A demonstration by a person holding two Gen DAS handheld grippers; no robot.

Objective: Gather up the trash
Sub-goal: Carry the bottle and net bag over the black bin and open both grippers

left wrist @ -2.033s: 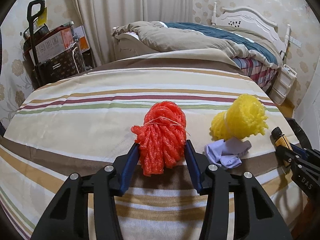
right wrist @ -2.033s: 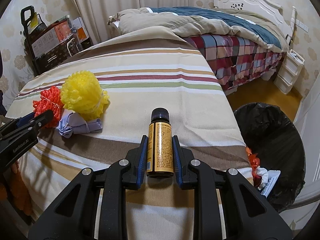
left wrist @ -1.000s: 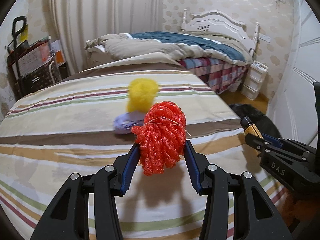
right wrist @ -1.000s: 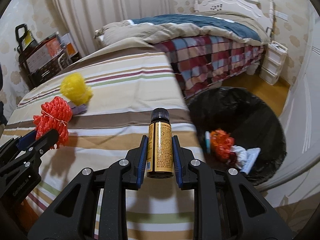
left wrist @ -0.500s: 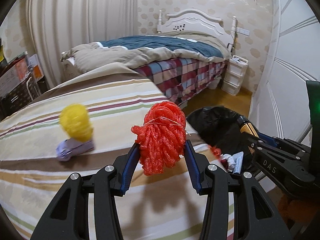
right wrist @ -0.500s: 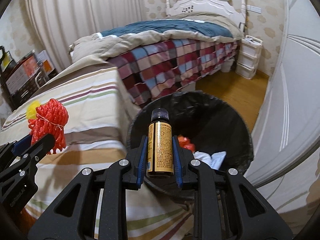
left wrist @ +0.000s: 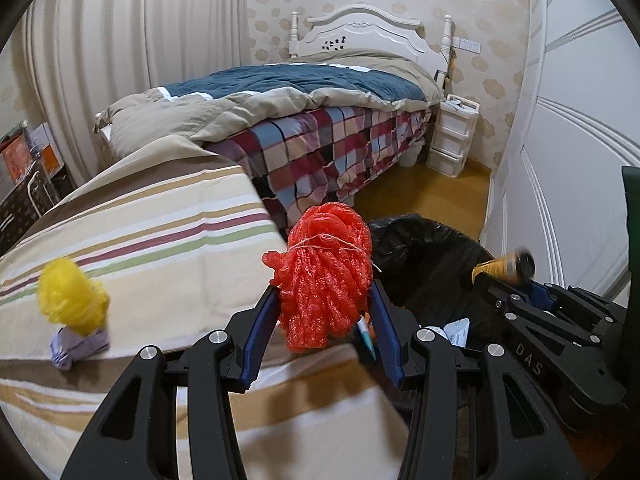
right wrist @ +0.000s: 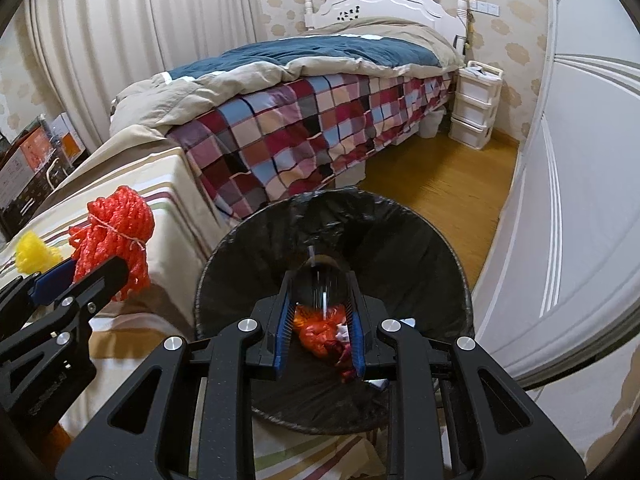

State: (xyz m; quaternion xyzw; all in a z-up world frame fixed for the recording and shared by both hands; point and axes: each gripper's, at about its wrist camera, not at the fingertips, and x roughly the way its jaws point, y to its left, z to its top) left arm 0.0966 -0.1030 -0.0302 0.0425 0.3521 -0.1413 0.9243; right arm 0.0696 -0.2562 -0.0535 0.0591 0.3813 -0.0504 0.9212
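My left gripper [left wrist: 322,312] is shut on a red foam net bundle [left wrist: 324,276], held in the air at the striped bed's edge beside the black-lined trash bin [left wrist: 424,256]. The bundle also shows in the right wrist view [right wrist: 116,232]. My right gripper [right wrist: 320,292] points down over the bin [right wrist: 400,240], jaws spread. The brown bottle [right wrist: 320,284], blurred, is tipping out from between the fingers; in the left wrist view the bottle [left wrist: 504,266] lies tilted past the right gripper's tip. Red net and paper trash [right wrist: 320,332] lie in the bin.
A yellow foam net [left wrist: 72,300] and a crumpled lilac glove [left wrist: 78,346] lie on the striped bedspread [left wrist: 160,248]. A second bed with plaid cover [left wrist: 340,140] stands behind. A white drawer unit [left wrist: 454,140], wooden floor [right wrist: 440,184] and white wardrobe door [right wrist: 580,200] are at right.
Both grippers swung further right toward the bin. The right gripper tilted down over the bin and opened; the bottle is slipping out, blurred. The left still holds the red net.
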